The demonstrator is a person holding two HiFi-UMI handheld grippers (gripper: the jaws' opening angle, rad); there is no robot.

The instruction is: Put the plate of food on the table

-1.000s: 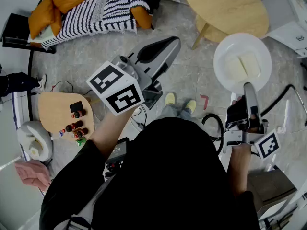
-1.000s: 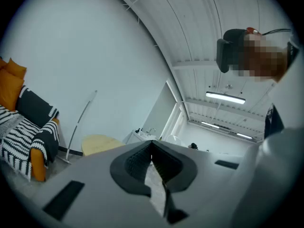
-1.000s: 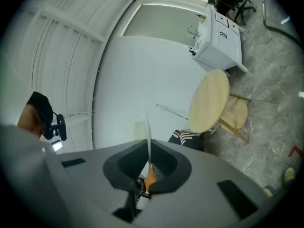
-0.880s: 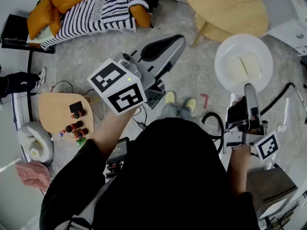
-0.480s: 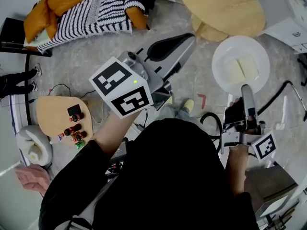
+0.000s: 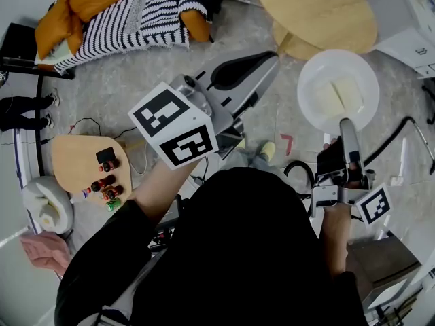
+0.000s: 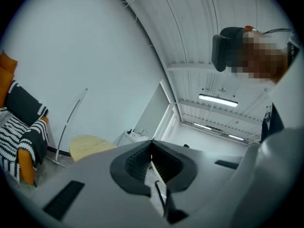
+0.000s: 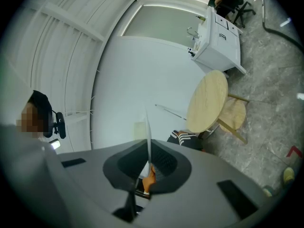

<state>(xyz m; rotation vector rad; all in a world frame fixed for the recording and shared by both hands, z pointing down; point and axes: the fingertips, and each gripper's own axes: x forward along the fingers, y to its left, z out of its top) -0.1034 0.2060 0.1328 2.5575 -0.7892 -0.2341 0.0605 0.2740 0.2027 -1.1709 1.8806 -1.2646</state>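
Shifted up-right since earlier, left tool (image 6: 270, 61) sits closed, empty; right tool (image 6: 345, 123) pinches plate (image 6: 314, 71) rim.

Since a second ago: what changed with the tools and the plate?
The left tool drifted a little to the right in the head view, so its tip is nearer the round table; its jaws are shut on nothing. The right tool stayed put, clamped on the rim of the plate, which carries two pale slabs of food. Nothing was taken or released.
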